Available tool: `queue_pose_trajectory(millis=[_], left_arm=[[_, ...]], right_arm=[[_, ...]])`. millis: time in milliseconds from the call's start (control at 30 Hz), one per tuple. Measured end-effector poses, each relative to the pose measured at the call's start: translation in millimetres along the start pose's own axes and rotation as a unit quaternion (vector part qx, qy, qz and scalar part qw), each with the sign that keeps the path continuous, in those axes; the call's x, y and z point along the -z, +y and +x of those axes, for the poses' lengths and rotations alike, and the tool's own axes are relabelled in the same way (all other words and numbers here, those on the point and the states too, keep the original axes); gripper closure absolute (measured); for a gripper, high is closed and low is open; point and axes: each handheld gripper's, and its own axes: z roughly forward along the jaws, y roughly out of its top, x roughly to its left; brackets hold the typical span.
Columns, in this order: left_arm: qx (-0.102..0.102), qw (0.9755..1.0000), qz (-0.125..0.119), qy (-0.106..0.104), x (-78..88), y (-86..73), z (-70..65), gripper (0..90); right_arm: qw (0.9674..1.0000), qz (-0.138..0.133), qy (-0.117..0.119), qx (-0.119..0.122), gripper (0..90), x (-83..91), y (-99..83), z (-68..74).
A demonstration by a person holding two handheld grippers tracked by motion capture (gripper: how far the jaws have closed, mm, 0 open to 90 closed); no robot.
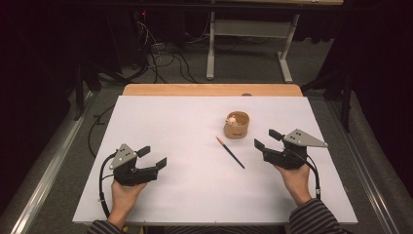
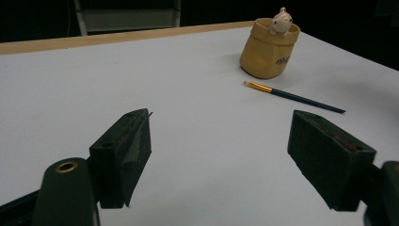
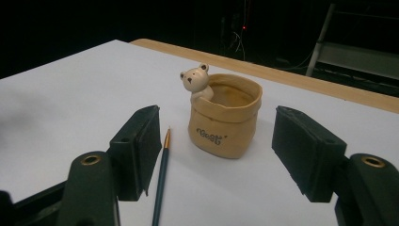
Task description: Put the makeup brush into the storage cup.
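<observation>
Both tongs, left tongs (image 1: 152, 157) and right tongs (image 1: 267, 139), are standing spread, pinching nothing, near the paintbrush (image 1: 231, 152) and the bear pot (image 1: 236, 125).

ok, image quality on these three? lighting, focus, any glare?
High view: white table evenly lit with no glare, surroundings nearly black, pot and brush small but sharp. Left gripper view: dim, jaws soft, pot slightly soft. Right gripper view: pot crisp with a soft shadow at its base, brush legible, background dark.
</observation>
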Motion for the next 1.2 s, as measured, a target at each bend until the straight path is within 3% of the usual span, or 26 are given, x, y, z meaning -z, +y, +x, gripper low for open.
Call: queue_pose_trajectory(millis=[1200], left_arm=[[0.000,1.0000,0.000,-0.001,0.1,0.1,0.2,22.5]], right_arm=[[0.9996,-0.011,0.025,-0.002,34.3,-35.0,21.9,20.5]])
